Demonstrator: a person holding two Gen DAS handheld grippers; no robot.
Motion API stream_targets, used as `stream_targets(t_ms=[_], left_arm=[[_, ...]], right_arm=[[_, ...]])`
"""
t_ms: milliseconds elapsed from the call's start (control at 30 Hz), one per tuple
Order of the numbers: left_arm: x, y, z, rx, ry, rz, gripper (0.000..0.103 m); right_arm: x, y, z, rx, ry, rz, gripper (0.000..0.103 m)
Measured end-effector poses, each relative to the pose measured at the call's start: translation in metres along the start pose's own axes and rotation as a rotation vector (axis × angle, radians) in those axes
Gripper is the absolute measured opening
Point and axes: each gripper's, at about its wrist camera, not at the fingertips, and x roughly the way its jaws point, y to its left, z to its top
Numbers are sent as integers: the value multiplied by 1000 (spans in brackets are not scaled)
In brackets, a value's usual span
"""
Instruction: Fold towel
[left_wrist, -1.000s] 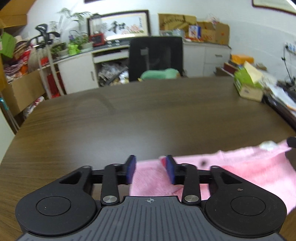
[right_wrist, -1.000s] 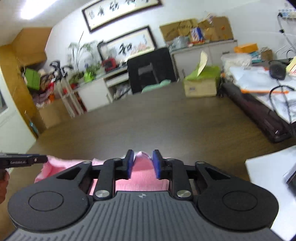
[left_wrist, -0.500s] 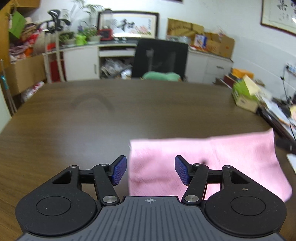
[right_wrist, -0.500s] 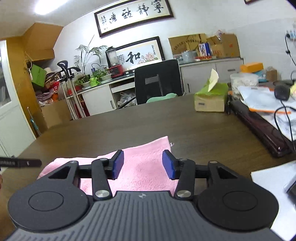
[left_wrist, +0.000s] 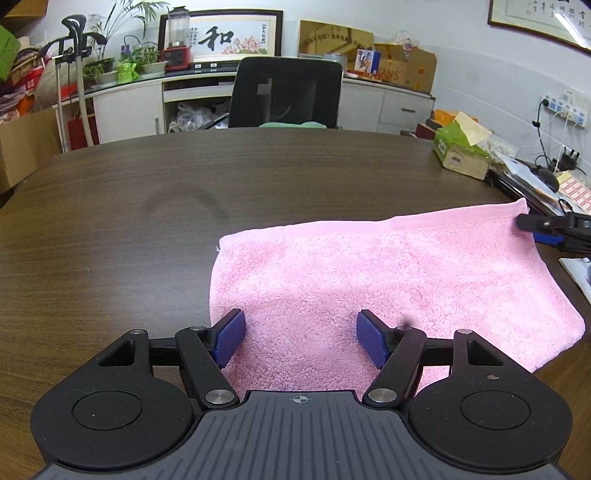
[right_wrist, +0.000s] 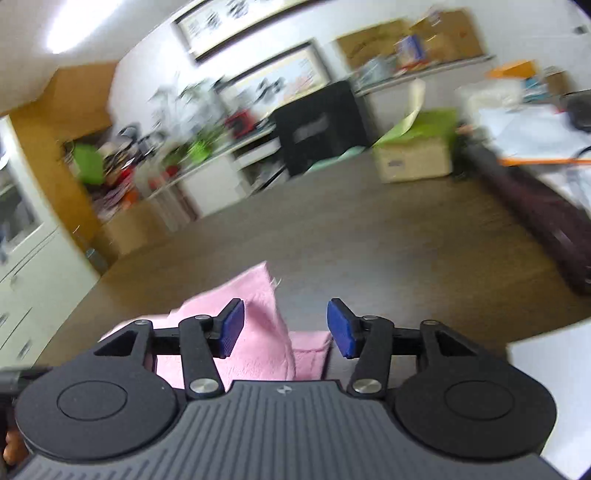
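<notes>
In the left wrist view, the near edge of the pink towel is hidden behind the left gripper; its jaws are seen opening, blue pads apart above the cloth and pressing nothing; the towel lies flat on the brown table, long axis running left to right, with bare wood to the left and far side; the right gripper is cut off at the right edge, just beside the far right corner. The right wrist view is blurred; the right gripper's jaws are opening, with the towel's right edge between them, untouched; bare table is seen beyond.

Cluttered office, black chair
</notes>
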Motion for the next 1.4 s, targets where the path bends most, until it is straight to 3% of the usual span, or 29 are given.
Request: stream_targets(t_ms=[100,167,200,267,333,467,533,600,633,733,800,900,1000,1133,1200,1400], left_arm=[[1,-1,-2,3,-6,-4,72],[0,0,-3,2,-9,-8,73],[-1,0,-4,-1,-11,-10,75],[-3,2,-5,-8,-15,-14,77],[-5,4,-4,-16,-21,-18,78],[-7,8,-3,-26,-37,-4,82],[-6,9,-3,-27,-33,3,82],[-3,10,-3,-29,-25,7,82],[-2,10,-4,-29,-19,9,82],[0,10,-4,-27,-14,17,82],[-1,11,-3,-25,-17,24,82],[-5,11,-3,-16,-34,33,83],[-10,12,-4,3,-53,37,85],[-11,12,-7,21,-42,13,85],[-7,12,-10,31,-15,0,85],[-5,17,-13,27,15,-2,87]], right_arm=[[8,1,3,6,44,110,38],[8,-2,6,71,83,157,23],[7,-4,8,127,115,191,10],[4,-12,10,276,175,286,8],[0,-21,12,397,179,400,6],[-13,-41,19,610,119,547,6],[-12,-53,21,677,111,509,17],[-9,-66,20,690,154,322,31],[-8,-70,19,696,160,289,44],[-16,-75,19,653,103,199,48],[-29,-67,22,569,20,195,48],[-33,-50,20,482,8,268,53],[-20,-30,12,396,103,345,61],[2,-17,0,381,273,319,61],[1,-10,-2,360,303,267,58],[-10,-6,0,323,296,248,58]])
